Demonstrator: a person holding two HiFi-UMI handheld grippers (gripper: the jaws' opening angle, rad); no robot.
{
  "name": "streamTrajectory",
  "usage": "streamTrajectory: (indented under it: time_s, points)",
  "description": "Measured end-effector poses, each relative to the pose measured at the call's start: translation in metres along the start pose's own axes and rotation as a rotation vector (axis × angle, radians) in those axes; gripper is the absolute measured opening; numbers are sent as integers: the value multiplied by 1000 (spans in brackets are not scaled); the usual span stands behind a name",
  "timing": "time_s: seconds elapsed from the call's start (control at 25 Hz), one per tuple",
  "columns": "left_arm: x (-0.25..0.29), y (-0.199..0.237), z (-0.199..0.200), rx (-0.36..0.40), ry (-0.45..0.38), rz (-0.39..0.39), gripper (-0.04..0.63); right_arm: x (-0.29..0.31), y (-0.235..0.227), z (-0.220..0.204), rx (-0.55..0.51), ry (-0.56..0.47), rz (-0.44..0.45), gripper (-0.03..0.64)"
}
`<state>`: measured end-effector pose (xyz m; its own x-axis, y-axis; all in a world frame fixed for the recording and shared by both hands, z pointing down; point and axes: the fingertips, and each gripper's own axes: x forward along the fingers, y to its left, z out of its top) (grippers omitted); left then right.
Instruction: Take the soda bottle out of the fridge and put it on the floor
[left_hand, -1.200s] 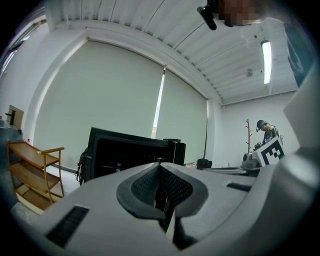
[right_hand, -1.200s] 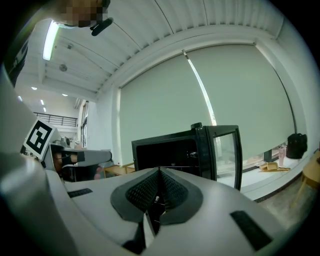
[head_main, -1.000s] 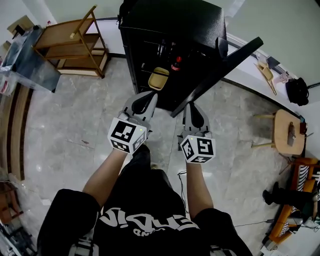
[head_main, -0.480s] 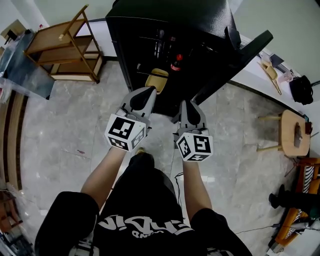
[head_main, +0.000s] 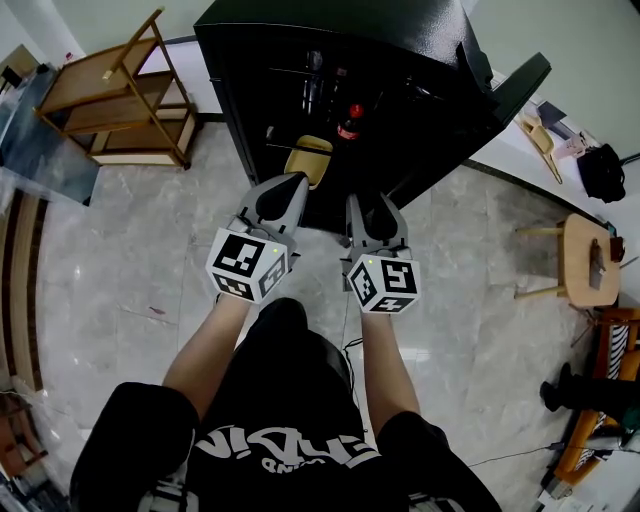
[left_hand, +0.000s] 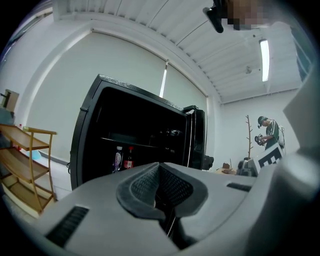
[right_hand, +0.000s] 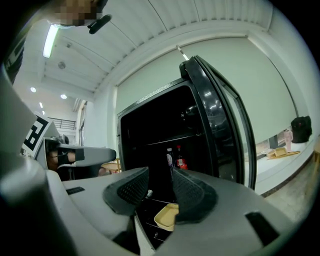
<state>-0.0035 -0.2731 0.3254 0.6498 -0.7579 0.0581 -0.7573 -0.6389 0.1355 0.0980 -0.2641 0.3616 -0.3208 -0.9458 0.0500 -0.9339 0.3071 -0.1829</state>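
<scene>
In the head view, the black fridge fills the upper middle of the frame and its door stands open toward the upper right. The soda bottle, dark with a red cap, stands upright on a shelf inside, in the upper centre. Below it and to the left, a yellow tray lies on a lower shelf. The left gripper and the right gripper are held side by side in the middle of the frame. Both point into the fridge and both are apart from the bottle. A wooden shelf rack is at the upper left and a wooden stool at the right edge, both on the marble floor.

In the left gripper view, the two pads of the left gripper are pressed together at the lower centre, with nothing between them. Beyond them, at centre left, the soda bottle stands on its shelf, just beside a clear bottle. A person stands far back at the right.

In the right gripper view, the jaws of the right gripper stand a narrow way apart and have just been opening. Nothing is gripped, and only the fridge interior shows through the gap. The soda bottle stands above the pads, in the centre. The yellow tray shows below, between the pads.
</scene>
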Motion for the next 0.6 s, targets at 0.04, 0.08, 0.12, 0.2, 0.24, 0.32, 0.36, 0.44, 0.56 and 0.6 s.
streamTrajectory:
  time_s: [0.04, 0.08, 0.12, 0.2, 0.24, 0.32, 0.36, 0.44, 0.56, 0.6]
  points:
    - [0, 0, -1, -2, 4, -3, 5, 2, 0, -2, 7, 5, 0, 174]
    - [0, 0, -3, -3, 8, -6, 5, 4, 0, -4, 9, 8, -1, 213]
    - [0, 0, -4, -3, 12, -7, 5, 6, 0, -6, 6, 10, 0, 268]
    - [-1, 2, -4, -3, 17, -9, 5, 11, 1, -9, -13, 16, 3, 340]
    - [-2, 3, -3, -3, 18, -9, 5, 15, 0, -11, -18, 20, 4, 352]
    - [-1, 5, -2, -6, 17, -8, 5, 21, -1, -14, -18, 28, 7, 363]
    - [-1, 7, -3, -9, 18, -6, 5, 25, -1, -17, -18, 33, 10, 364]
    - [-1, 9, -6, -15, 22, -2, 5, 34, -1, -24, -19, 45, 15, 364]
    - [0, 12, -13, -18, 37, -8, 5, 52, -8, -34, -10, 51, 6, 364]
    - [0, 13, -15, -18, 43, -10, 5, 59, -13, -37, -5, 49, -3, 364]
